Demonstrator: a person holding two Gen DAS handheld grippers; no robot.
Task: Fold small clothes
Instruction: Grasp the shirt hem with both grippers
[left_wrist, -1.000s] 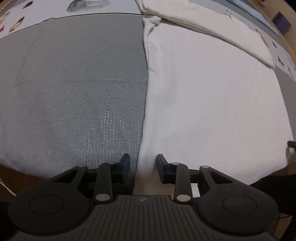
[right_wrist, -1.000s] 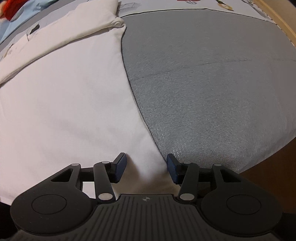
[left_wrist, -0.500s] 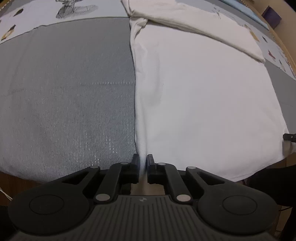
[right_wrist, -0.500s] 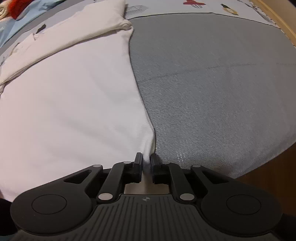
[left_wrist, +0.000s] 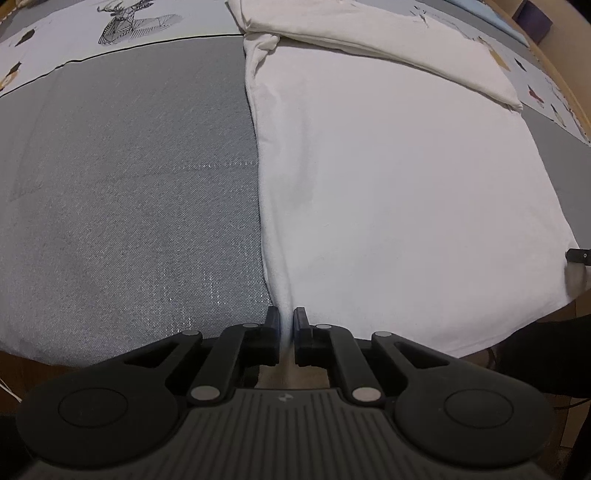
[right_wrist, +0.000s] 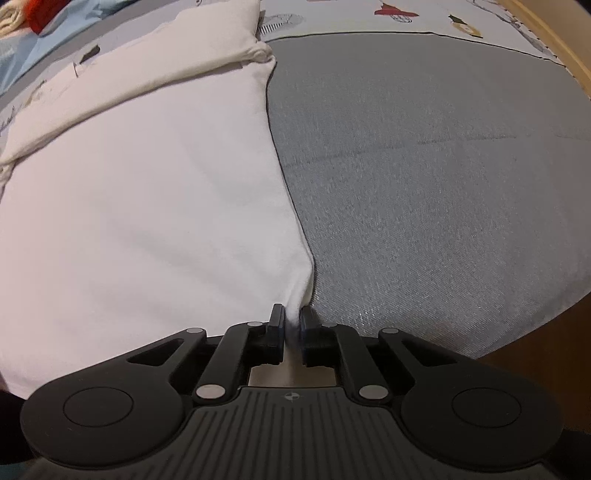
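two grippers at the bottom of the frames: the left gripper (left_wrist: 285, 318) and right gripper (right_wrist: 293, 316), spread a second ago, now each pinch a near corner of one white garment (left_wrist: 399, 192). it lies flat up the frame on the grey mat (left_wrist: 129, 192), its far part folded over at the top.

1 white garment (left_wrist: 399, 192), 1 grey mat (left_wrist: 129, 184), 2 tools: left tool (left_wrist: 285, 318), right tool (right_wrist: 293, 315).
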